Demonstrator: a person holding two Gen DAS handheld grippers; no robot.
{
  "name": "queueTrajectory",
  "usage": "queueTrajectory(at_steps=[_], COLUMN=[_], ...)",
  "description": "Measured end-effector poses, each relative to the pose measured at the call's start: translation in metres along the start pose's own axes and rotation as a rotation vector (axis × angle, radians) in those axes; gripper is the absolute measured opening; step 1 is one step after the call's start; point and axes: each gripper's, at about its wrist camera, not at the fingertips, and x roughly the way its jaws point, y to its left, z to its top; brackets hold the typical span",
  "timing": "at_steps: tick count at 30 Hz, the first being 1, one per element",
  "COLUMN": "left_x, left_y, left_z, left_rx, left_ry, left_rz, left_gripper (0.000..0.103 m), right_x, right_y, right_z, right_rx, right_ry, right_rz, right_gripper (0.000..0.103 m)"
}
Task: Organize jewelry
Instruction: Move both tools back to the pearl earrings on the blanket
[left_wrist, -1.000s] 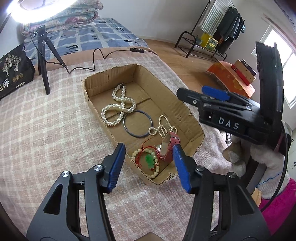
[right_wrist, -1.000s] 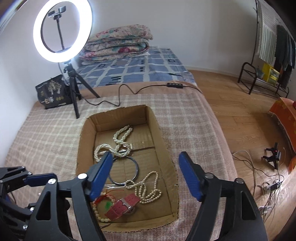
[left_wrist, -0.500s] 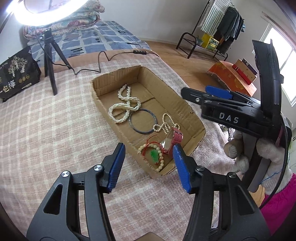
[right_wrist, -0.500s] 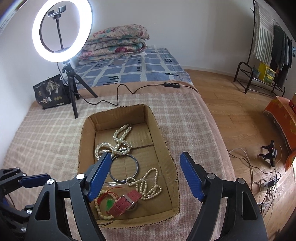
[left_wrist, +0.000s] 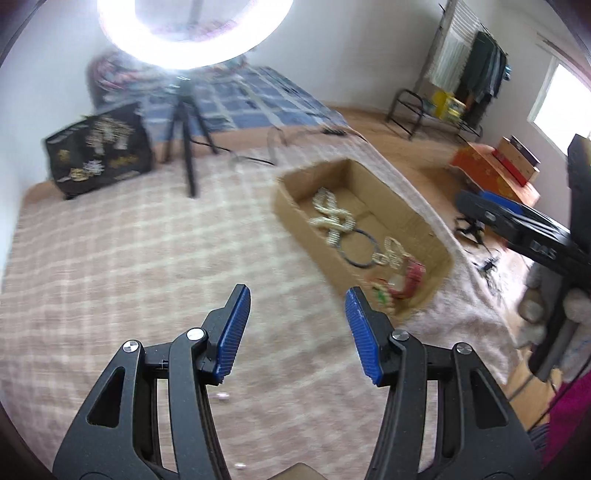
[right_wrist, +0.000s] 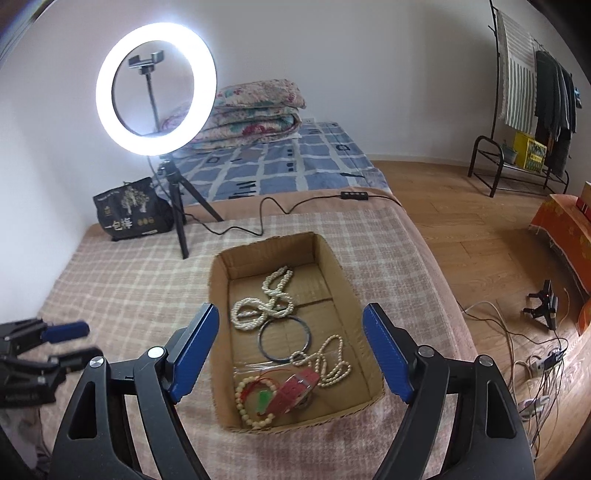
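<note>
Both grippers empty, jewelry boxed.
Left gripper and right gripper hang with jaws apart; every jewelry piece lies inside the cardboard box mid-bed — apparently nearly finished.

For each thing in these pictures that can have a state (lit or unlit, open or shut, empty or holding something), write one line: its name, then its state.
ring light: lit, standing on its tripod
cardboard box: open-topped, holding jewelry
dark bangle: lying flat in the box
red watch: lying in the box's near end
left gripper: open, nothing between its fingers
right gripper: open, jaws have just been opening, empty
black bag: upright by the wall
</note>
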Motion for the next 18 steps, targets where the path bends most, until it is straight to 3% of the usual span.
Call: queueTrajectory(at_steps=[9, 18], left_x=[-0.023, -0.046], left_y=[0.070, 0.085], left_z=[-0.038, -0.104], left_rx=[-0.103, -0.100], left_ry=[0.013, 0.052], left_rz=[0.020, 0.029], left_gripper=[0.055, 0.055], right_x=[-0.021, -0.003], right_y=[0.053, 0.117], right_z=[-0.026, -0.060], right_rx=[-0.097, -0.256], right_ry=[-0.011, -0.002], right_rz=[0.084, 0.232], right_gripper=[0.080, 0.080])
